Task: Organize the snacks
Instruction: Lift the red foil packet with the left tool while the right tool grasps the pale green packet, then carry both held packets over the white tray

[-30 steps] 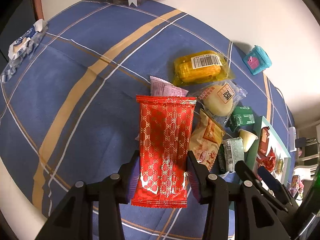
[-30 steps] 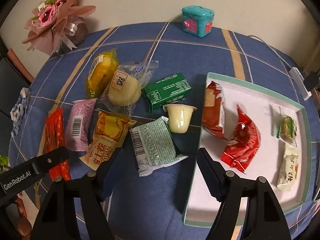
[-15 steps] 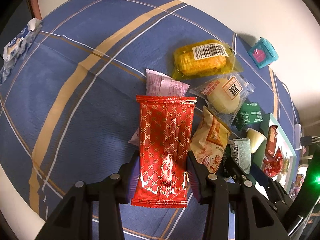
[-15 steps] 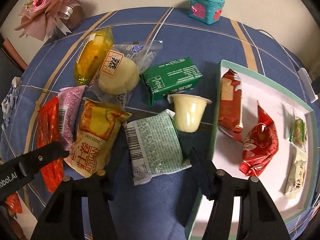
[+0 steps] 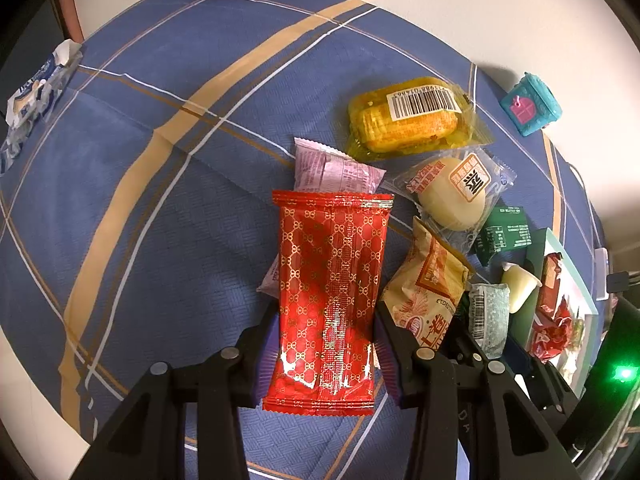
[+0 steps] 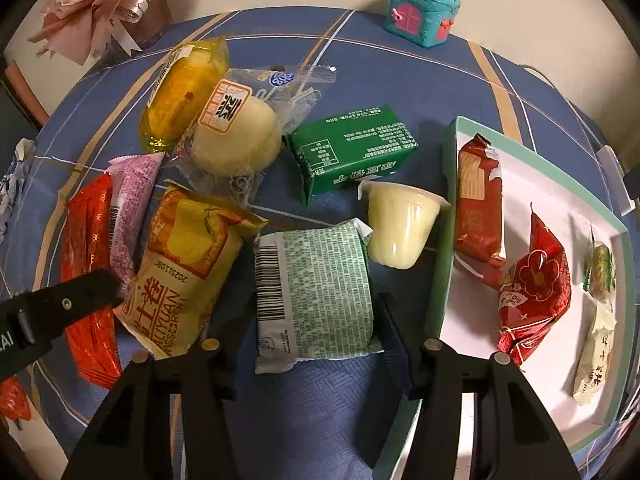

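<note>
My left gripper is shut on a red packet with a gold pattern, held just above the blue checked cloth. In the right wrist view this red packet hangs at the far left. My right gripper points down over a green-printed packet with a barcode. Its jaws are closing, with the packet between them and the pads close against its two long edges. A white tray with a mint rim lies to the right and holds several wrapped snacks.
Loose snacks crowd the cloth: a corn packet, a bun, a yellow roll packet, a pink packet, a green box and a jelly cup. A teal toy box and a bouquet stand at the back.
My right gripper has sunk onto the green-printed packet and its jaws have narrowed around it. My left gripper has shifted a little, still holding the red packet.
</note>
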